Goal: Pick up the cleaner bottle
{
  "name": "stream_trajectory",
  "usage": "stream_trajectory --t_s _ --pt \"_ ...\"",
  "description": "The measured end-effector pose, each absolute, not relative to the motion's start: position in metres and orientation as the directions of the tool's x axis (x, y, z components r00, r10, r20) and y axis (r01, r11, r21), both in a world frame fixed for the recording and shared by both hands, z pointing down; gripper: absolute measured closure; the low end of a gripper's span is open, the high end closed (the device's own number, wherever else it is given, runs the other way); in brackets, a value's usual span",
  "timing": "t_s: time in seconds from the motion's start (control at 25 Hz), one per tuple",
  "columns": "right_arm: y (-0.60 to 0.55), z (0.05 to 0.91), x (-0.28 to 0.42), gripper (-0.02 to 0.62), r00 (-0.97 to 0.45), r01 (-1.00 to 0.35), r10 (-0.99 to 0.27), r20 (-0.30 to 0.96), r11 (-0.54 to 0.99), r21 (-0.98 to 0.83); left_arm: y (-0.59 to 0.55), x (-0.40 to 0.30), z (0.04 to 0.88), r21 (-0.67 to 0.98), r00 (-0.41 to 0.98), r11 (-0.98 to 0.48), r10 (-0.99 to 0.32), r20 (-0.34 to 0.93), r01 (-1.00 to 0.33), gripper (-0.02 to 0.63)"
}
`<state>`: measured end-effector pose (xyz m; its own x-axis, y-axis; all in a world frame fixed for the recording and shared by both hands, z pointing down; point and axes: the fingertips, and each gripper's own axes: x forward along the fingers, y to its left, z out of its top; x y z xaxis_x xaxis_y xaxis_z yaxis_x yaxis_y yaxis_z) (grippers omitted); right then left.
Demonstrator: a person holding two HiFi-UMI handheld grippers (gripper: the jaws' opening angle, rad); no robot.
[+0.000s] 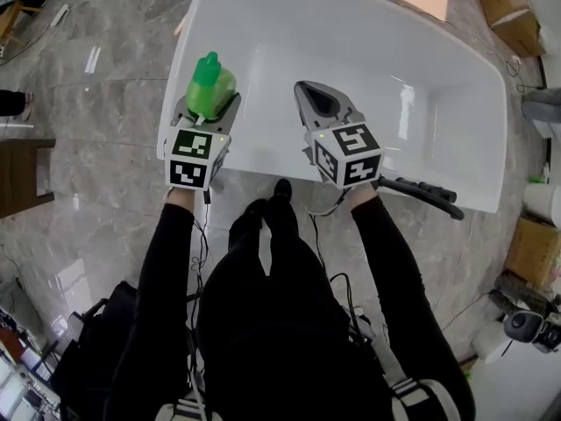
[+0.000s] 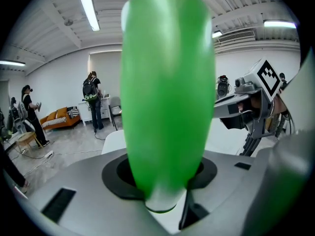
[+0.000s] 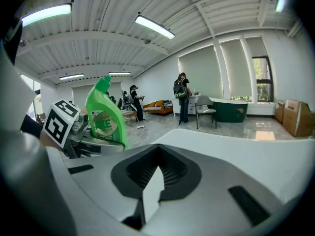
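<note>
The green cleaner bottle (image 1: 210, 84) with its angled green cap stands upright in my left gripper (image 1: 210, 105), whose jaws are shut on its lower body above the near rim of the white bathtub (image 1: 438, 77). In the left gripper view the bottle (image 2: 167, 92) fills the middle, clamped between the grey jaws of the left gripper (image 2: 165, 183). My right gripper (image 1: 305, 90) hovers just to the right over the same rim, shut with nothing in it. From the right gripper view (image 3: 157, 168) the bottle (image 3: 105, 114) shows at the left.
The tub's inside is white and bare. Cardboard boxes (image 1: 508, 7) lie on the marble floor beyond it, and a brown table (image 1: 22, 174) stands at the left. People (image 3: 181, 100) stand far back in the hall.
</note>
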<state>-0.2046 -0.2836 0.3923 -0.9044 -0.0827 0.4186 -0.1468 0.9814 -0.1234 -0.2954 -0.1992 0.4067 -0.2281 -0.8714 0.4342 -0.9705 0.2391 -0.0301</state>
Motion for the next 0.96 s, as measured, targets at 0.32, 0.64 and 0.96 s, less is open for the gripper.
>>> stream_trajectory --t_s 0.32,0.64,0.96 --pt "-0.282 0.405 -0.219 0.594 -0.898 -0.106 -0.036 0.439 0.985 -0.136 -0.193 -0.302 0.415 -0.028 -0.243 0.260 -0.850 0.467 -0.965 0.410" --pt "-0.279 0.417 -0.232 0.594 -0.893 -0.091 -0.010 0.450 0.983 -0.158 -0.183 -0.308 0.428 -0.041 -0.236 0.252 -0.823 0.517 -0.967 0.410" --pt "-0.276 0.426 -0.238 0.594 -0.893 -0.095 -0.002 0.449 0.978 -0.184 -0.175 -0.304 0.447 -0.045 -0.212 0.227 -0.796 0.567 -0.973 0.410"
